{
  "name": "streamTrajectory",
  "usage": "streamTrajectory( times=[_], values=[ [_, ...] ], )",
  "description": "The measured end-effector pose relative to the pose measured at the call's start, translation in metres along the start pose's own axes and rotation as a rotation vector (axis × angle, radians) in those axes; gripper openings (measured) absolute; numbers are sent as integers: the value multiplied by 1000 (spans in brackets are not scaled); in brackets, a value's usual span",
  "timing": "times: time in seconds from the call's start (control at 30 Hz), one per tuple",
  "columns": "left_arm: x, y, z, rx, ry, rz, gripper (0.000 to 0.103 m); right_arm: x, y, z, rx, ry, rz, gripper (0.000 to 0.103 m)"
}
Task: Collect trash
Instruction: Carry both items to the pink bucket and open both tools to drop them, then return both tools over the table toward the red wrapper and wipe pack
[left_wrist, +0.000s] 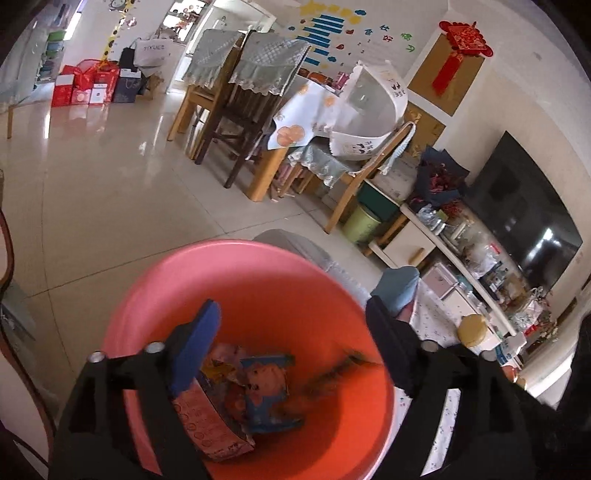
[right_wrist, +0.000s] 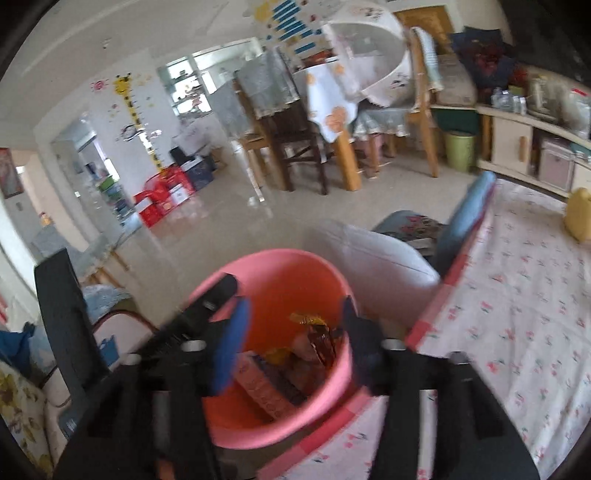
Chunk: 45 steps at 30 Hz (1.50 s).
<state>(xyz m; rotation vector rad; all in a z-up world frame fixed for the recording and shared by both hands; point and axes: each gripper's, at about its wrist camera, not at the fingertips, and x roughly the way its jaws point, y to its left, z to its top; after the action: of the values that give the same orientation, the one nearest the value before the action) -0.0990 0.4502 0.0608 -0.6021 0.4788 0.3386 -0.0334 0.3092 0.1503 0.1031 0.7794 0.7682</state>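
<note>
Hovering over the pink bin (left_wrist: 266, 280) with both tongs gaping, nothing between the pads.

Left tongs (left_wrist: 299, 317) pointing down into the bin, standing open; right tongs (right_wrist: 295, 325) likewise spread apart above the rim, gripping nothing; snack wrappers (left_wrist: 255, 391) lying at the bottom of the bin, an amber wrapper (right_wrist: 321, 339) resting on top; bin standing just beside the flowered bed (right_wrist: 517, 295); yellow jar (left_wrist: 472, 328) sitting on the bed, well apart.

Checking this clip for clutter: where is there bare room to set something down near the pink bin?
The floral tablecloth is bare between the pink bin and the yellow jar. The tiled floor is open between the bin and the dining chairs. The TV shelf is crowded, and the bin's bottom holds wrappers.
</note>
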Motion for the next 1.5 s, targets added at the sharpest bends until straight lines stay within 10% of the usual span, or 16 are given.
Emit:
streamTrajectory(
  times=[0.33,1.5],
  values=[
    [0,-23,-9,97,14,-7,87,-52,-45,-27,58,-40,-120,87],
    [-15,-163,-79,577,67,-41,95,-169,-104,-114,57,-71,-325,94]
  ],
)
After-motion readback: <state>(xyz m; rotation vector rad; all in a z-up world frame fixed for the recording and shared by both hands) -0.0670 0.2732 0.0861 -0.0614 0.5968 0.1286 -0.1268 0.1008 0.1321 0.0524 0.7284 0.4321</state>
